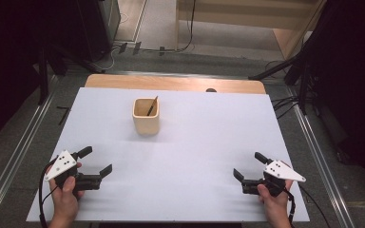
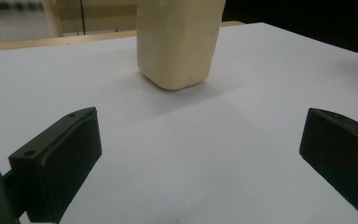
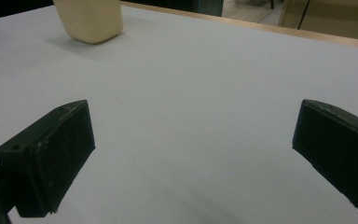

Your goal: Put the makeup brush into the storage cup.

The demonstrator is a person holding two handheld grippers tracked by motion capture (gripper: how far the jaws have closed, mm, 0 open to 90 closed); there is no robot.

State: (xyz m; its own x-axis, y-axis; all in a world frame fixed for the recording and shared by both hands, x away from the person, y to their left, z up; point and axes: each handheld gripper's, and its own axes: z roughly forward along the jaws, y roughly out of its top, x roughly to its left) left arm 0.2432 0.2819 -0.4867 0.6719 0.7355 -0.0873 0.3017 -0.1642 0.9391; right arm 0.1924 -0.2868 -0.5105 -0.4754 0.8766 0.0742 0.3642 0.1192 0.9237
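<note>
Plain unmarked cream cup (image 1: 146, 118), dark stick (image 1: 151, 106) inside, white table (image 1: 195, 156)

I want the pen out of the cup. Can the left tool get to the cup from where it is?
Probably yes. The left tool is open and faces the cup, with bare white table between them. The pen leans inside the cup.

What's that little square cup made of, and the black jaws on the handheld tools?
The cup looks like pale wood or matte plastic: cream, dull, with rounded corners and no clear grain, so I can't settle it. A thin dark stick leans inside. The jaws look like hard matte black plastic, with moulded edges and small screw holes.
</note>
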